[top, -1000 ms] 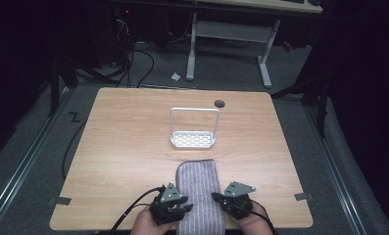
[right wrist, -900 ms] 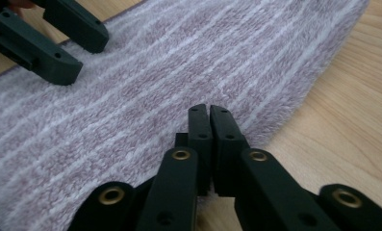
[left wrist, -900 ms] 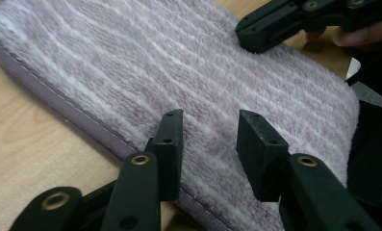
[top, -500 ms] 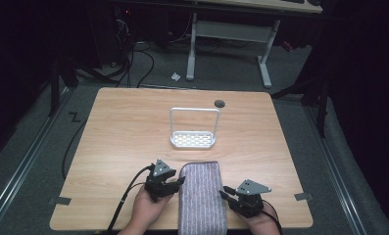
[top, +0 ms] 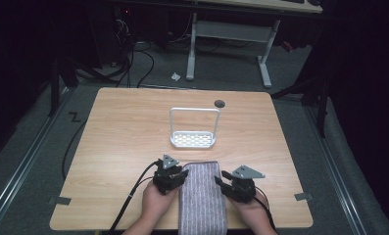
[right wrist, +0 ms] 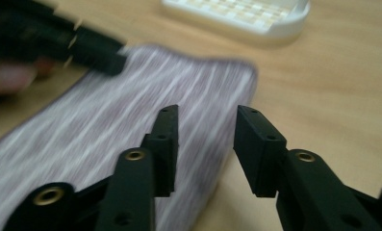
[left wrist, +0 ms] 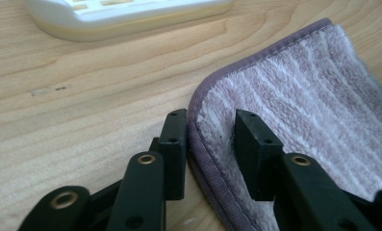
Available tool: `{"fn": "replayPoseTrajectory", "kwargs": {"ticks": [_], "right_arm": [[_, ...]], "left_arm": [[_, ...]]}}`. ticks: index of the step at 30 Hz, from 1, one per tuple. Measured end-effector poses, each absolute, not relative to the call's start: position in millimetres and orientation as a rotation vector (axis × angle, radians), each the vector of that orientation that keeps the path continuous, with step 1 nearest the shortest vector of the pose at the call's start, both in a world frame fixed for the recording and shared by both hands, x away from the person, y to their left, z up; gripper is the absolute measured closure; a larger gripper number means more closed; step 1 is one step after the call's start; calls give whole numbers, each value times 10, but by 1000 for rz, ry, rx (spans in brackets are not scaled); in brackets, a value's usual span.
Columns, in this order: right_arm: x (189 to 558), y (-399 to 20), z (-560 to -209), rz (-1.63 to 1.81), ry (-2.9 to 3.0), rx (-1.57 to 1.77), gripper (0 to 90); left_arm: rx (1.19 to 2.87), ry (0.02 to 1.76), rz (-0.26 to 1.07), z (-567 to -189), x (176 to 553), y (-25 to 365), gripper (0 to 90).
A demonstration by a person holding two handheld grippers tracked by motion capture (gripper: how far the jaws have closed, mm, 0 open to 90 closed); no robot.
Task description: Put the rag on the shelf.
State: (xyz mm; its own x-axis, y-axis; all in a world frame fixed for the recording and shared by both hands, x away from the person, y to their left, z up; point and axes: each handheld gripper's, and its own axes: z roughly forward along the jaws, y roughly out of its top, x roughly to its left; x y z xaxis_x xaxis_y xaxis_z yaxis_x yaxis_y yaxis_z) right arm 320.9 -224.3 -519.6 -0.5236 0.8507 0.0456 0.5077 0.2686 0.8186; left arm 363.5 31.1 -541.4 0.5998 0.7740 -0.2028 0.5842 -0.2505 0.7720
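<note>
A folded grey-purple striped towel [top: 202,196] lies on the near middle of the wooden table [top: 123,132] and hangs over its front edge. My left gripper [top: 178,176] is at the towel's far left corner. In the left gripper view it [left wrist: 210,139] is open, its jaws astride the hemmed edge of the towel [left wrist: 313,106], one over wood and one over cloth. My right gripper [top: 222,180] is at the towel's right side. In the right gripper view it [right wrist: 205,139] is open above the right edge of the towel [right wrist: 107,130].
A white perforated rack [top: 193,139] with a tall wire handle stands just beyond the towel, mid-table. A dark round hole [top: 219,103] marks the far edge. Bare wood lies left and right of the hands. Cables trail off the front edge.
Both grippers moved forward from the front edge to the towel's far end. The left one went out to the left and then closed in onto the hem. The towel stayed put.
</note>
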Motion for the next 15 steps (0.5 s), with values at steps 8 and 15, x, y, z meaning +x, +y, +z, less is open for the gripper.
{"fn": "replayPoseTrajectory", "kwargs": {"ticks": [8,15], "right_arm": [[3653,-2077,-5337,998,2162,1378,621],[3362,-2078,-5367,1049,2169,1284,825]], "left_arm": [[1959,1057,257,-5424,3626,308,746],[1979,1031,207,-5421,3486,336,814]]}}
